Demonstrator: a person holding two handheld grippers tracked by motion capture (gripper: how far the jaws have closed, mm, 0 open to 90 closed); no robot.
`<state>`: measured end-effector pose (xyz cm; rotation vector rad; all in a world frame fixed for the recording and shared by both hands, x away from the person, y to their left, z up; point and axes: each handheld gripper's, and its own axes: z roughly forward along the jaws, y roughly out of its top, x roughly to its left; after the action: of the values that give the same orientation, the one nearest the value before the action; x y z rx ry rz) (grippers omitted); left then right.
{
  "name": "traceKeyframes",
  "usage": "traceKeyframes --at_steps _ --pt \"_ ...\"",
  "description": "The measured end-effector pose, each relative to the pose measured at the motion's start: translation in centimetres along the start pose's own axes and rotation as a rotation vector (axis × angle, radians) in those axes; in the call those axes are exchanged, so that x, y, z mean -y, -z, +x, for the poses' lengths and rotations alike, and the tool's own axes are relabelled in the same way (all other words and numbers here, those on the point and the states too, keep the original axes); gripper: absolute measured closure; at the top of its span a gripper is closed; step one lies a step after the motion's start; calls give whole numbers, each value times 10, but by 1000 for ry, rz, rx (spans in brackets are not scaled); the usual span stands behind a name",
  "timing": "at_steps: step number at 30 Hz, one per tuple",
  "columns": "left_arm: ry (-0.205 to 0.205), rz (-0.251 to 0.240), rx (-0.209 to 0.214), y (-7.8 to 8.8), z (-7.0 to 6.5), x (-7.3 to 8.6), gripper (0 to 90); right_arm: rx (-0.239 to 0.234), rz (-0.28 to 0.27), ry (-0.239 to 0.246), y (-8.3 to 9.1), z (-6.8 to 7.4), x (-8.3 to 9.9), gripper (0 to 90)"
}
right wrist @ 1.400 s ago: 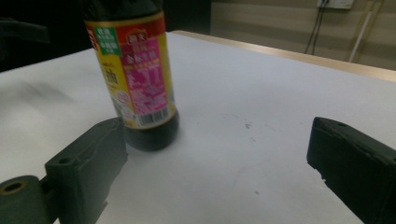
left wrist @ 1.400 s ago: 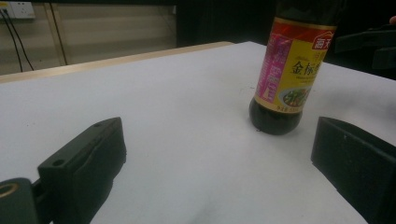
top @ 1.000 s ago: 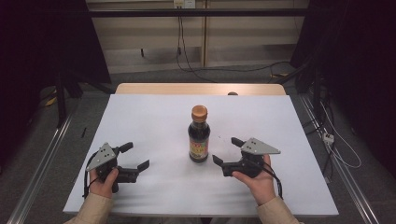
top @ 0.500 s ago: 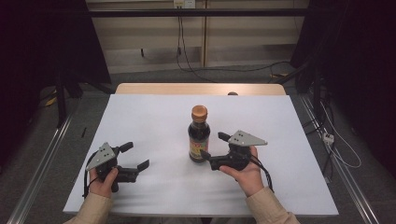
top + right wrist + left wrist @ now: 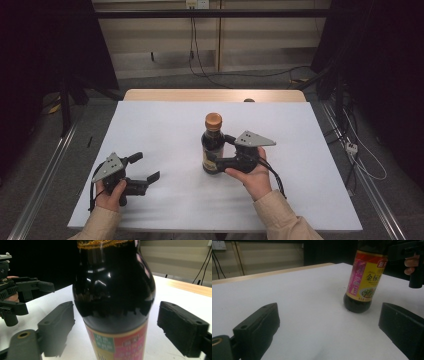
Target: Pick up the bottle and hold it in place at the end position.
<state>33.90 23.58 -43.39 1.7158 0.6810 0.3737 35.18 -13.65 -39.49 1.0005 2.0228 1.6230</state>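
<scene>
A dark glass sauce bottle with an orange screw cap and a yellow-and-red paper label (image 5: 213,144) stands upright near the middle of the white-covered counter (image 5: 165,125) and serves as the landmark here. Your right hand-held gripper (image 5: 221,151) sits just to the right of the bottle, its black jaws reaching around the bottle's body, one on the far side and one on the near side. In the right gripper view the bottle (image 5: 113,297) stands between the two jaws with a visible gap of counter on either side, so the pads are not pressing on the glass; these jaws have just been closing with the bottle between them. Your right hand (image 5: 254,176) wraps the gripper's grip from below. Your left hand-held gripper (image 5: 145,168) lies well to the left of the bottle and nearer to you, jaws spread apart and holding nothing. In the left gripper view the bottle (image 5: 364,282) stands beyond the jaws, toward the right one, and apart from both.
</scene>
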Motion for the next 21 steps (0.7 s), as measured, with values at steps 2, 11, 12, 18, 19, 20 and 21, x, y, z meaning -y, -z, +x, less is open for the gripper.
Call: traceKeyframes --at_steps 2,11,12,18,19,20,21 --pt "-1 1 -1 0 0 0 31 2 4 1 -4 0 0 146" --pt "4 -1 0 0 0 0 31 15 14 14 -16 -4 4 145" --pt "9 -3 1 0 0 0 31 15 14 13 -17 -3 4 148" --pt "7 -4 -2 0 0 0 31 15 16 29 -23 1 3 213" --pt "5 -7 0 0 0 0 31 16 14 34 -23 1 3 233" --pt "5 -7 0 0 0 0 31 15 11 41 -22 1 2 243" --pt "5 -8 0 0 0 0 31 13 10 48 -22 1 2 258"
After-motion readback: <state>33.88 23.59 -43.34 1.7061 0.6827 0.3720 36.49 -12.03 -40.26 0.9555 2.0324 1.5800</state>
